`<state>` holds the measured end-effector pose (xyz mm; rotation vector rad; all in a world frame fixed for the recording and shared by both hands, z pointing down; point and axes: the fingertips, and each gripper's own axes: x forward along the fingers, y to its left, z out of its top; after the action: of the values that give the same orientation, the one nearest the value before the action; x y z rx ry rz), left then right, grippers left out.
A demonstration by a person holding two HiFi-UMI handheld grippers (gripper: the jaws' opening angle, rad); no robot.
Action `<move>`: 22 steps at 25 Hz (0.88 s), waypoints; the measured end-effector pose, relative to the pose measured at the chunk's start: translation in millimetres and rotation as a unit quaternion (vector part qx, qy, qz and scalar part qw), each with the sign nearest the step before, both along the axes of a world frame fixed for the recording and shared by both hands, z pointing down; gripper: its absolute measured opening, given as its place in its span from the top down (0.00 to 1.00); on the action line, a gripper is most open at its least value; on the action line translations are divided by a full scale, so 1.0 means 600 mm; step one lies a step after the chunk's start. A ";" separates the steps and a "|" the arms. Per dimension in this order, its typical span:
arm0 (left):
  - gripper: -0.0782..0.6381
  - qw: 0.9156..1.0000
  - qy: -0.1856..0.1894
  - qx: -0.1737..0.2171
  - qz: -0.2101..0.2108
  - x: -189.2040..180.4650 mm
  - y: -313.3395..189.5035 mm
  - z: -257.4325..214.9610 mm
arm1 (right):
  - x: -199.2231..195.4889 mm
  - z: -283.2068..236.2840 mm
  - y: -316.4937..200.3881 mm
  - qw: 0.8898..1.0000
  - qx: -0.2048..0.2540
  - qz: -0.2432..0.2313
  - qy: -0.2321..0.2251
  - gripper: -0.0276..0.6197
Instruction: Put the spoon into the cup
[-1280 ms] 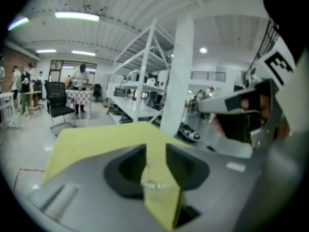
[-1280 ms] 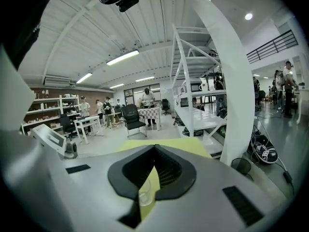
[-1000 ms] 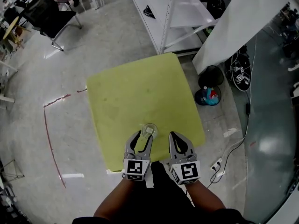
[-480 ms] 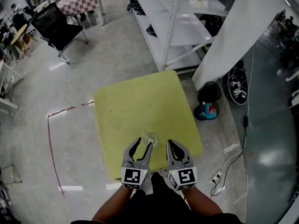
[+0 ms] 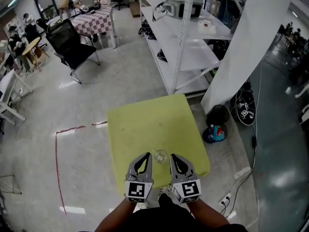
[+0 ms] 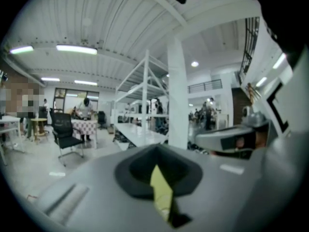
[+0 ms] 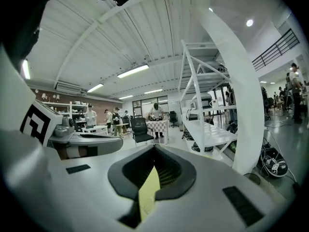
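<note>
Glass cup (image 5: 160, 156) is standing near the green table's (image 5: 145, 124) front edge, between the gripper tips. Left gripper (image 5: 146, 155) has just been closing, empty; right gripper (image 5: 173, 157) is sitting shut. The spoon is showing too small to tell its axis.

Brightly and evenly lit indoors, from ceiling strip lights (image 6: 75, 48) overhead. Pale glare patches on glossy floor (image 5: 67, 84); only faint, soft-edged shadows. Heavy fisheye bending toward edges in all views; black vignette round both gripper views. Nearest foreground in gripper views out of focus; left gripper view softer, hazier overall. Head view reasonably sharp.
</note>
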<state>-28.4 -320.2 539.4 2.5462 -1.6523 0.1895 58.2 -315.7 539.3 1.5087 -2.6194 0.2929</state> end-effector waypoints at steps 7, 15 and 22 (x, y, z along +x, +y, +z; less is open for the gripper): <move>0.88 1.000 -0.003 0.016 0.006 -0.019 0.026 -0.041 | -0.013 -0.038 0.009 0.998 0.040 -0.005 0.040 0.96; 0.88 0.999 -0.002 0.032 0.001 -0.043 0.039 -0.067 | 0.013 -0.079 -0.008 0.993 0.084 0.017 0.078 0.96; 0.88 0.999 0.007 0.048 0.007 -0.052 0.056 -0.088 | 0.040 -0.103 -0.015 0.990 0.098 0.040 0.092 0.96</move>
<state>-59.6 -286.5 486.5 2.6223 -1.6772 0.0962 82.4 -324.7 477.8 1.6149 -2.5082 -0.0984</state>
